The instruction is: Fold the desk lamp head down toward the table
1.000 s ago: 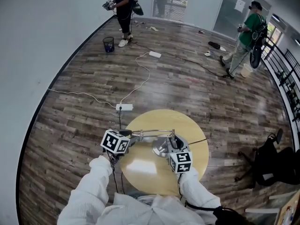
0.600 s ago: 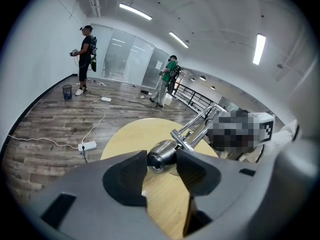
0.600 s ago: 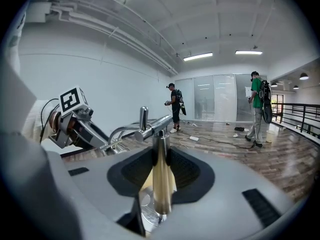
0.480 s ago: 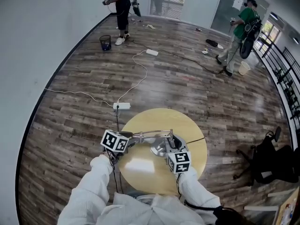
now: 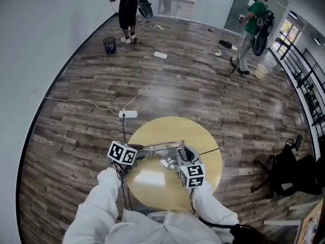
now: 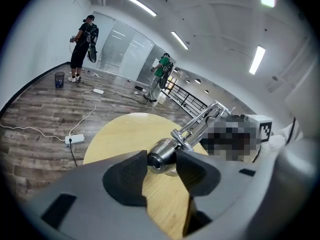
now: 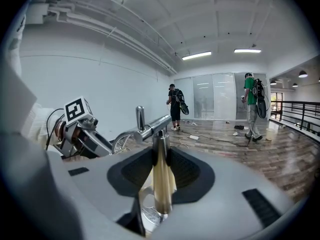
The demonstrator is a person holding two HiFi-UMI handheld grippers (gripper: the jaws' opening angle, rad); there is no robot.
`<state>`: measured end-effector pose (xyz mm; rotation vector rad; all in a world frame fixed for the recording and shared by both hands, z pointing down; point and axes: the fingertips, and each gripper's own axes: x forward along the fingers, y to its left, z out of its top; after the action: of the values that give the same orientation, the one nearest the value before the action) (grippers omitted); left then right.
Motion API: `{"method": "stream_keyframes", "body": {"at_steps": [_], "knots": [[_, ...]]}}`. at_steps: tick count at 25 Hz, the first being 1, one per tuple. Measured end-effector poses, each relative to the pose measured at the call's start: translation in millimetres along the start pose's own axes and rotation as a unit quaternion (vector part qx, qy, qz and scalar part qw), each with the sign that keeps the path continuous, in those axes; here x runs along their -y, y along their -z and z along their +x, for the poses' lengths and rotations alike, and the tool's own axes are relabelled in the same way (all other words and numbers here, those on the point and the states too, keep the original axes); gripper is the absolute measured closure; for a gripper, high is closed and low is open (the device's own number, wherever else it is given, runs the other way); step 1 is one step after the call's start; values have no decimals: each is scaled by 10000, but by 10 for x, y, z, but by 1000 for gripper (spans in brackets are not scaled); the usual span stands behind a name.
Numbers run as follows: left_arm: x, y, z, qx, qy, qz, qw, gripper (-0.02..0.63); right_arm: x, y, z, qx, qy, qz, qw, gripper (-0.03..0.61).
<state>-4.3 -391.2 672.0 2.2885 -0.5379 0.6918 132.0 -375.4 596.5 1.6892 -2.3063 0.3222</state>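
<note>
Since a second ago the left gripper (image 5: 137,152) has sunk a little, taking the lamp head (image 6: 159,160) lower toward the round surface (image 5: 157,128). Its jaws are clamped on that chrome head, one pad on each side, well left of the post (image 7: 162,184). The arm (image 5: 162,146) runs from the head across to the top of the post. The post stands upright on the base (image 5: 169,162), which sits on the surface. The right gripper (image 7: 161,155) has its jaws closed on the post, partway up. Far beyond the post, two people (image 5: 124,6) (image 5: 252,24) stand on the wood floor (image 5: 203,85).
</note>
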Motion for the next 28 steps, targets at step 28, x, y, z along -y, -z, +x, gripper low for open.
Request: {"method": "stream_keyframes", "body": {"at_steps": [28], "knots": [[23, 70, 209, -88, 433, -253, 9987, 449, 25, 0, 11, -95, -100, -11, 9999, 462]]}}
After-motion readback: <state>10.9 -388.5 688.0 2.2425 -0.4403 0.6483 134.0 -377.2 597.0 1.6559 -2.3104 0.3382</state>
